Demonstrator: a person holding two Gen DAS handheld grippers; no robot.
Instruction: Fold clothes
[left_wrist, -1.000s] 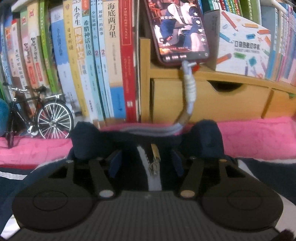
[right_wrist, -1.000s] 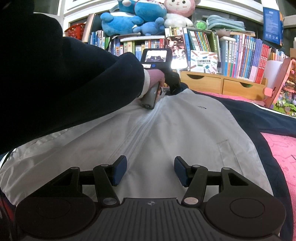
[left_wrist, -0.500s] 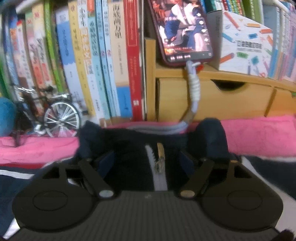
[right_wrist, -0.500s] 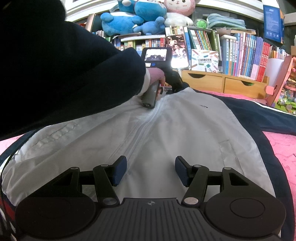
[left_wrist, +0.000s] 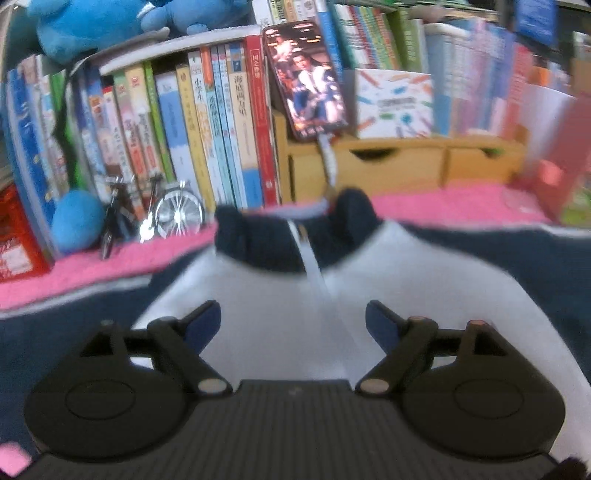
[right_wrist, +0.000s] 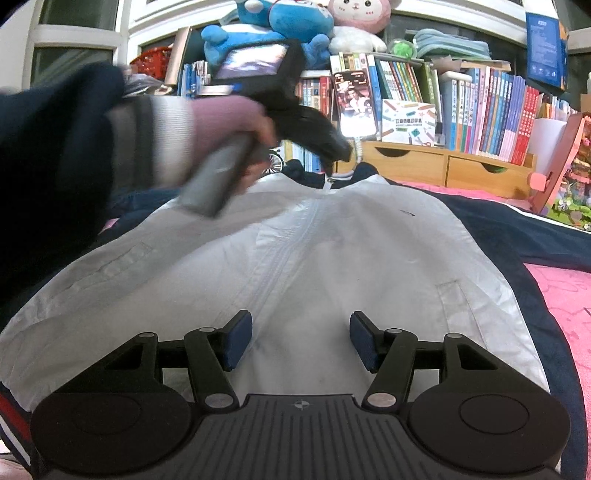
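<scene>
Dim indoor light; left wrist view smeared by motion blur, right sharper, both bowed at the edges.

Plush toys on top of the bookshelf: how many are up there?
3, possibly more hidden: a big blue plush at left, a second blue plush leaning against it, and a pink-and-white bunny plush to their right.

The white-and-navy zip-up jacket (right_wrist: 351, 236) is smooth, faintly shiny woven cloth; the pink blanket (right_wrist: 565, 295) under it looks fuzzy; the far light wooden drawer unit (right_wrist: 443, 166) is matt.
</scene>
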